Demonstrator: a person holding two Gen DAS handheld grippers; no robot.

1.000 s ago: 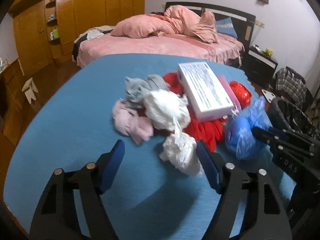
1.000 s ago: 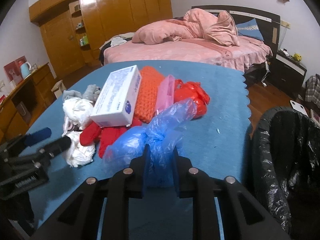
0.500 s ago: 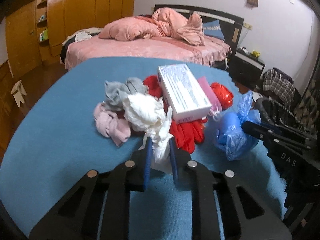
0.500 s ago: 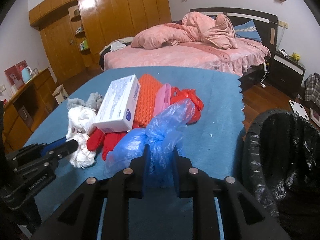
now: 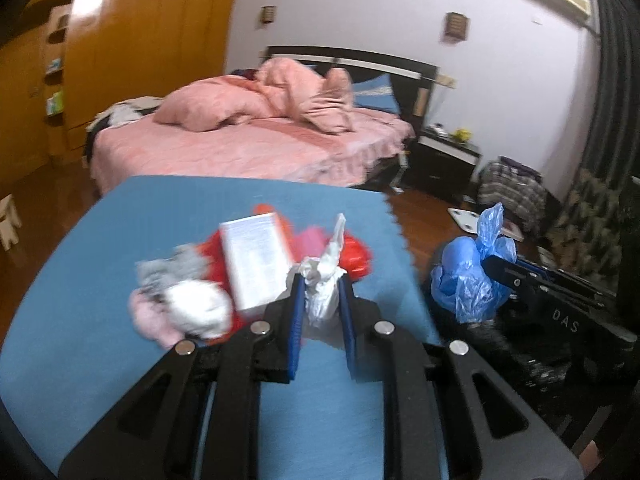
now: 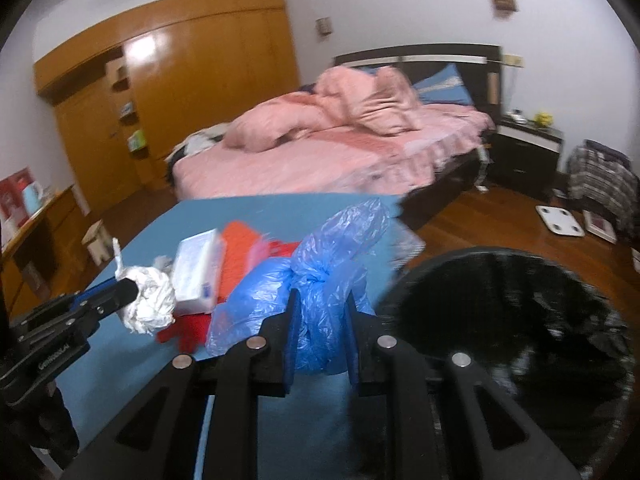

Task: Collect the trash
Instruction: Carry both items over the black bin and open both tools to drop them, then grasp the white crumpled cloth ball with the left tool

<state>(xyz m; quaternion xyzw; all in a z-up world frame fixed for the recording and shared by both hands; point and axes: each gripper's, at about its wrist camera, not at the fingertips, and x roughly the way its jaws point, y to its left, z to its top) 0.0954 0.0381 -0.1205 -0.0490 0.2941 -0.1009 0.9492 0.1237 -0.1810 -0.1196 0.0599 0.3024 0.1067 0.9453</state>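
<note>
My left gripper (image 5: pixel 322 304) is shut on a crumpled white plastic bag (image 5: pixel 322 280) and holds it above the blue table (image 5: pixel 120 240); the bag also shows in the right wrist view (image 6: pixel 150 300). My right gripper (image 6: pixel 320 320) is shut on a knotted blue plastic bag (image 6: pixel 320 276), lifted near the table's right edge beside a black-lined trash bin (image 6: pixel 500 340). The blue bag also shows in the left wrist view (image 5: pixel 470 276). On the table lies a pile: a white box (image 5: pixel 256 264), red pieces (image 5: pixel 354 256), grey and pink crumpled pieces (image 5: pixel 172 276).
A pink bed (image 5: pixel 256 140) stands behind the table, a wooden wardrobe (image 6: pixel 180 100) at the left, a dark nightstand (image 6: pixel 524 152) at the right. A white scale (image 6: pixel 560 220) lies on the wooden floor.
My left gripper closed on the white bag and lifted it off the table. My right gripper rose with the blue bag and moved right, toward the bin.
</note>
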